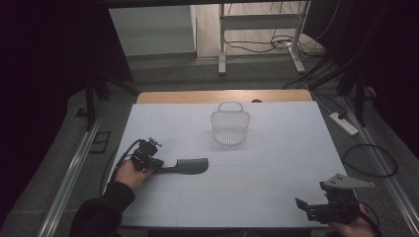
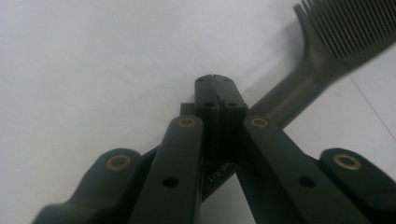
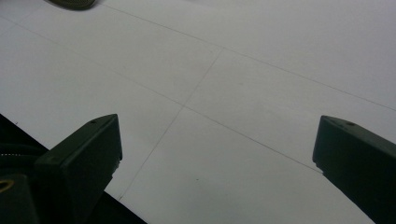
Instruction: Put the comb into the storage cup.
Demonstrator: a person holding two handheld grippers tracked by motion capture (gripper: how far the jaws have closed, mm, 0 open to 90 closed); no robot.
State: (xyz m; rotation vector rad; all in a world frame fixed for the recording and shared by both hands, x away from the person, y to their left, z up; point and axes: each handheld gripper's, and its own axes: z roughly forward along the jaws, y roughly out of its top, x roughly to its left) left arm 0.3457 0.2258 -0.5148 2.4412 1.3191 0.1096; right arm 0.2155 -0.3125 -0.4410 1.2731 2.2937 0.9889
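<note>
Nearest the high camera, at the counter's (image 1: 276, 163) near right corner: right claw (image 1: 302, 204), jaws spread wide over bare white surface, nothing between them. Over at the left: left claw (image 1: 157, 165), clenched on the handle of a flat black plastic comb (image 1: 190, 166). Comb lying on the white counter, long axis running left to right, toothed end pointing right, away from the claw, handle end inside the shut jaws. Farther back, near the centre: white plastic mesh basket (image 1: 230, 123), upright, well apart from comb and both claws.
</note>
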